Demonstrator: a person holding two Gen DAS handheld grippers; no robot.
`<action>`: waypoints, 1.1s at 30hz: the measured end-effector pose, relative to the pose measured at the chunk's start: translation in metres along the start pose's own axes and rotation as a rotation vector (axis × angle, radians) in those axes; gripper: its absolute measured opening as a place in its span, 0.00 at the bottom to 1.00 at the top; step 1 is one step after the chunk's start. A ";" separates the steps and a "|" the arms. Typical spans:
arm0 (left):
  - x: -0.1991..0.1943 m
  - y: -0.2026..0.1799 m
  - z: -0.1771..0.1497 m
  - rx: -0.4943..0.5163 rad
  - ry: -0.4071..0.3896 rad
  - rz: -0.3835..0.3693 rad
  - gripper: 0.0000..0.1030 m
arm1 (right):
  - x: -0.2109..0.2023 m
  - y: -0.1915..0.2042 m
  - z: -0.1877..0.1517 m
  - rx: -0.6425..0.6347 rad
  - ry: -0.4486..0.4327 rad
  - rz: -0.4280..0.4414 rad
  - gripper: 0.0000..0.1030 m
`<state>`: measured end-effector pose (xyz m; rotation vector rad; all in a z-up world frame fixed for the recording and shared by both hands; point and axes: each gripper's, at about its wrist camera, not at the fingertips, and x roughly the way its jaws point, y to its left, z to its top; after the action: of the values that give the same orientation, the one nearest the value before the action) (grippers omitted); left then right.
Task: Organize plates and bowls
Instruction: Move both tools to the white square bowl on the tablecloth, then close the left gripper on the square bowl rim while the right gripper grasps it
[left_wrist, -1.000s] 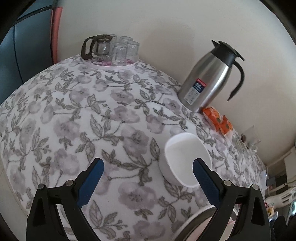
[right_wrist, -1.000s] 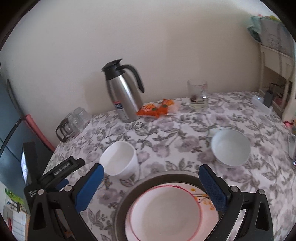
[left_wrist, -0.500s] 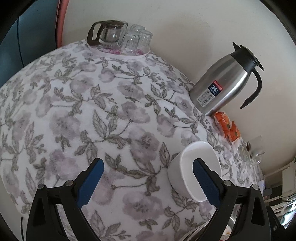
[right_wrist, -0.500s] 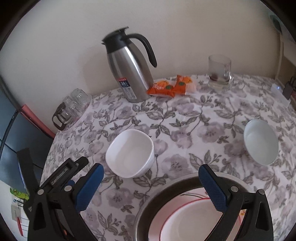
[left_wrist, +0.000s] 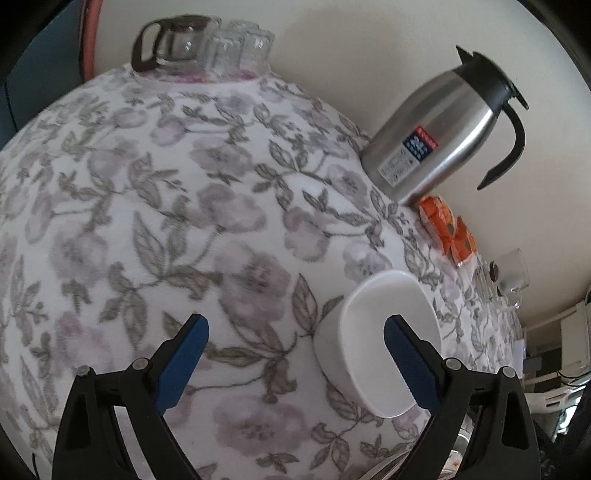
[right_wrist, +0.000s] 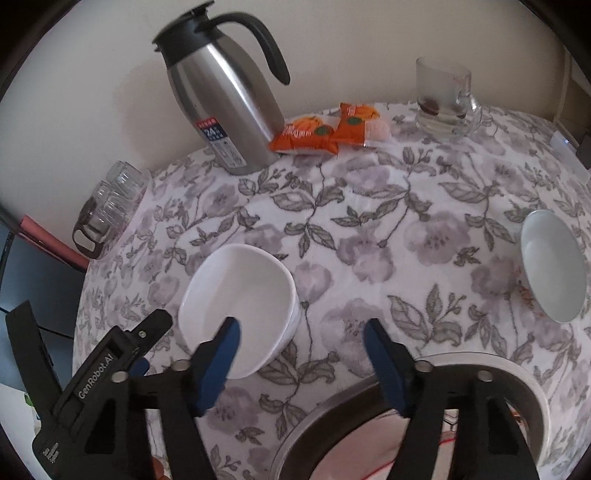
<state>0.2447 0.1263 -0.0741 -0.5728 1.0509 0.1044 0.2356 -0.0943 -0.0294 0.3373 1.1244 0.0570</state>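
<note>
A white squarish bowl (right_wrist: 238, 299) stands on the floral tablecloth (right_wrist: 369, 221); it also shows in the left wrist view (left_wrist: 373, 339). My left gripper (left_wrist: 295, 354) is open and empty, its right finger just in front of the bowl's rim. My right gripper (right_wrist: 301, 354) is open and empty, its left finger over the bowl's near edge. A second white bowl (right_wrist: 552, 264) sits at the right. A metal basin (right_wrist: 436, 369) with a pink-rimmed plate (right_wrist: 369, 446) inside lies under the right gripper.
A steel thermos jug (right_wrist: 225, 103) stands at the back by the wall, with orange snack packets (right_wrist: 325, 129) and a glass mug (right_wrist: 443, 98) to its right. A glass teapot and tumblers (right_wrist: 107, 206) stand at the table's far left corner.
Both grippers have moved forward and lower toward the squarish bowl. The right gripper's jaws have narrowed. The bowl has not moved.
</note>
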 end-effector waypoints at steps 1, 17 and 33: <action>0.002 -0.001 0.001 0.001 0.004 -0.003 0.92 | 0.004 0.000 0.000 0.008 0.011 0.004 0.64; 0.035 -0.007 0.011 0.010 0.050 -0.075 0.50 | 0.048 0.014 0.005 -0.022 0.072 -0.017 0.27; 0.050 -0.027 0.010 0.085 0.088 -0.098 0.20 | 0.074 0.011 0.002 0.003 0.112 -0.004 0.19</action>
<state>0.2873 0.0986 -0.1016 -0.5550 1.1049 -0.0519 0.2708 -0.0685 -0.0902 0.3379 1.2360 0.0707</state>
